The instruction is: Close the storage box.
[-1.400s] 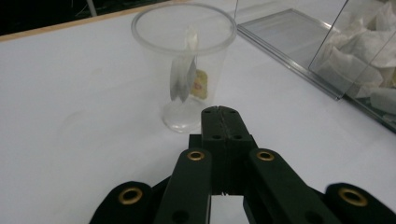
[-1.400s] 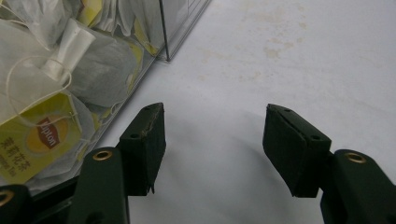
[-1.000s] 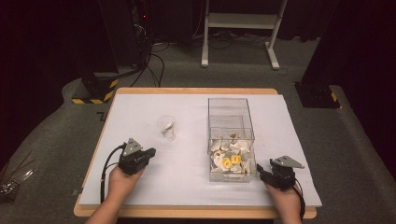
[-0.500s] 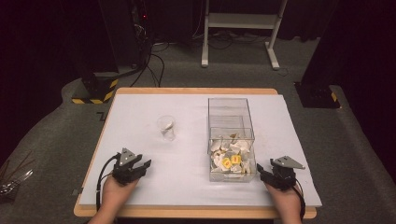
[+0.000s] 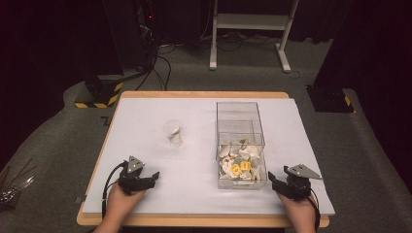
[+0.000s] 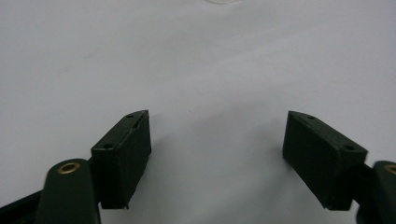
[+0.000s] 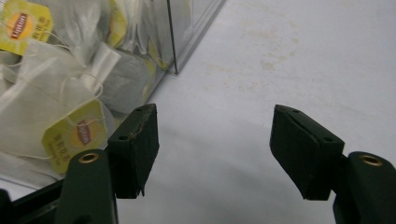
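A clear plastic box (image 5: 240, 127) stands right of the table's middle, with tea bags (image 5: 241, 162) with yellow tags heaped in its near end. A small clear glass cup (image 5: 173, 132) stands upright to its left. My left gripper (image 5: 154, 176) rests low over the white table (image 5: 194, 111) near the front edge, open and holding nothing (image 6: 217, 121). My right gripper (image 5: 272, 178) sits just right of the box's near corner, open too (image 7: 215, 116). The box wall and tea bags (image 7: 51, 93) lie close beside its left jaw.
The table's wooden rim (image 5: 204, 221) runs along the front. Beyond the far edge are a white metal stand (image 5: 250, 29), cables on grey carpet, and a black-and-yellow striped base (image 5: 97, 94) at far left.
My left gripper has drawn back toward the front edge of the table, away from the cup. The right gripper has hardly moved.
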The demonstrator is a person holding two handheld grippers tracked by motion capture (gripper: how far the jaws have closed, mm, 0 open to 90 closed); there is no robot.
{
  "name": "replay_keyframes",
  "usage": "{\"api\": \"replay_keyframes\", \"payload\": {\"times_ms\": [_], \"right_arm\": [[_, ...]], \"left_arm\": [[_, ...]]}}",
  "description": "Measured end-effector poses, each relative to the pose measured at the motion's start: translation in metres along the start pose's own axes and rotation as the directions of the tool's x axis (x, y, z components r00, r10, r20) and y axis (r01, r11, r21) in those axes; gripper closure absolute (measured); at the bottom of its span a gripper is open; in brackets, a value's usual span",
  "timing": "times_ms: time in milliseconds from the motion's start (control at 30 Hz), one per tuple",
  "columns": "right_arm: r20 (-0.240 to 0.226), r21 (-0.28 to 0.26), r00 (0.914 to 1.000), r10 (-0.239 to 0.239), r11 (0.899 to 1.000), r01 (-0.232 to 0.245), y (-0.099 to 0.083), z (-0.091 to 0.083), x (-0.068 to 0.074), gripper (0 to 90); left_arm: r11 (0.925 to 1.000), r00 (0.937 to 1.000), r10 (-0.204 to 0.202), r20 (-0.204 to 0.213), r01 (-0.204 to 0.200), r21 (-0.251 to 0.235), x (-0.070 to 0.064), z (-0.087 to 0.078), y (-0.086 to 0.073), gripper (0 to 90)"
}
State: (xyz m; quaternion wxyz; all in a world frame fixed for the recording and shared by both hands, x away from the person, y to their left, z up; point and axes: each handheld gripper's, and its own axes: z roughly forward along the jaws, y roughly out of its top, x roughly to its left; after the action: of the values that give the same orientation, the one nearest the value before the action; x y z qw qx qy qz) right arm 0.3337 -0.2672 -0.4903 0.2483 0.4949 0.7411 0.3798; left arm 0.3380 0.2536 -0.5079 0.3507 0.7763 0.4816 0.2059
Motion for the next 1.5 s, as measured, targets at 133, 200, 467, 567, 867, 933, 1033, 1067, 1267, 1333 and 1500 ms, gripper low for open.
{"api": "replay_keyframes", "payload": {"times_ms": [133,200,467,567,867,933,1033,1067,1267,1333,1500], "right_arm": [[-0.001,-0.013,1.0000,-0.001,1.000,0.001,0.002,-0.005,0.004,31.4],[-0.001,-0.020,1.0000,0.000,1.000,0.000,0.002,-0.007,0.006,31.0],[-0.009,-0.045,0.9999,-0.013,0.999,0.012,0.005,-0.017,0.012,30.3],[-0.011,-0.055,0.9999,-0.013,0.998,0.013,0.005,-0.020,0.013,30.3],[-0.011,-0.081,0.9999,-0.009,0.997,0.008,0.006,-0.031,0.018,30.3],[-0.013,-0.084,0.9999,-0.010,0.996,0.009,0.005,-0.033,0.018,30.3],[-0.015,-0.090,0.9999,0.000,0.996,-0.001,0.004,-0.036,0.019,30.3],[-0.015,-0.094,0.9999,0.000,0.996,-0.001,0.004,-0.037,0.019,30.3],[-0.023,-0.100,0.9997,0.001,0.995,-0.003,0.002,-0.042,0.022,30.0],[-0.020,-0.099,0.9998,0.006,0.995,-0.008,0.000,-0.044,0.024,30.0],[-0.022,-0.098,0.9998,0.001,0.995,-0.003,-0.003,-0.047,0.025,29.7]], "left_arm": [[0.9995,0.9996,0.029,-0.005,-0.029,0.015,-0.003,0.001,0.000,14.6],[0.9995,0.9996,0.028,-0.005,-0.028,0.014,-0.003,0.001,0.000,14.3],[0.9995,0.9996,0.028,-0.005,-0.028,0.016,-0.003,0.001,0.000,14.1],[0.9997,0.9997,0.023,-0.007,-0.023,0.012,-0.003,0.002,0.000,14.1],[0.9996,0.9997,0.024,-0.007,-0.024,0.013,-0.003,0.002,0.000,14.1],[0.9997,0.9997,0.022,-0.006,-0.022,0.013,-0.003,0.002,0.000,14.1],[0.9997,0.9998,0.021,-0.006,-0.021,0.014,-0.003,0.002,0.000,14.1],[0.9997,0.9998,0.020,-0.005,-0.020,0.014,-0.003,0.002,0.000,14.0],[0.9998,0.9999,0.015,-0.006,-0.015,0.016,-0.003,0.002,0.001,14.0],[0.9998,0.9999,0.012,-0.010,-0.011,0.015,-0.003,0.003,0.002,13.9],[0.9998,0.9998,0.005,-0.021,-0.005,0.021,-0.003,0.006,0.004,11.6]]}}
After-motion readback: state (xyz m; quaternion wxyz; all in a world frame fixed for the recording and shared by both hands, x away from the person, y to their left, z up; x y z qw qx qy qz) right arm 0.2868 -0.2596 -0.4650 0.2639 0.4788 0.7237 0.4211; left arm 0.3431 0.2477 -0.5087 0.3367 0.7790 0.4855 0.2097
